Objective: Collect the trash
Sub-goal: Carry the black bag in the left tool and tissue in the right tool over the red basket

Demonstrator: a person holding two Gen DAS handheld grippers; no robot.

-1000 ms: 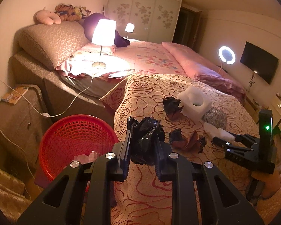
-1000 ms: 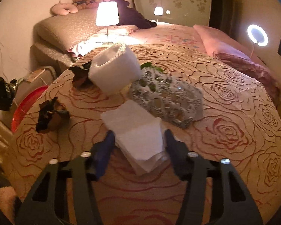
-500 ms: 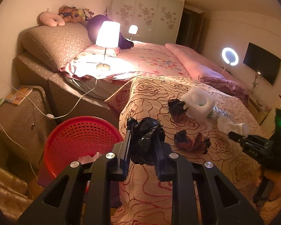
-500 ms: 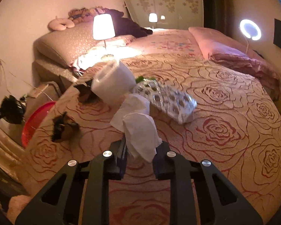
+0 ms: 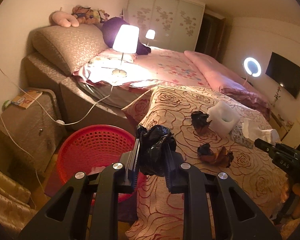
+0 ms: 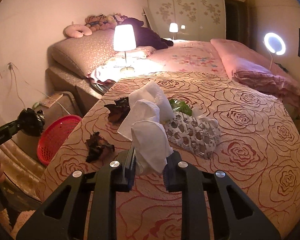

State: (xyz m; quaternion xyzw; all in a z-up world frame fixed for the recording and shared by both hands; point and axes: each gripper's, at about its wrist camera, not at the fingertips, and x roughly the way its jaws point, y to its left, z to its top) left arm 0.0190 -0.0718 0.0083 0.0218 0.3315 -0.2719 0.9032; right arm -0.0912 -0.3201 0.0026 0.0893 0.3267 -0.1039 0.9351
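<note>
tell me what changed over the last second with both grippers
The right gripper closed on the white tissue and lifted it off the bedspread. The left gripper kept its black bag, drifting toward the red basket. Other scraps stayed put.

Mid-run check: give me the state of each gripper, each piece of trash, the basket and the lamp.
left gripper: shut on black bag
black bag: crumpled, held above the bed edge
right gripper: shut on white tissue
white tissue: lifted, drooping
dark wrappers: two, crumpled, lying on the bedspread
foam block: resting on the bedspread
red basket: upright, open
lamp: on
</note>
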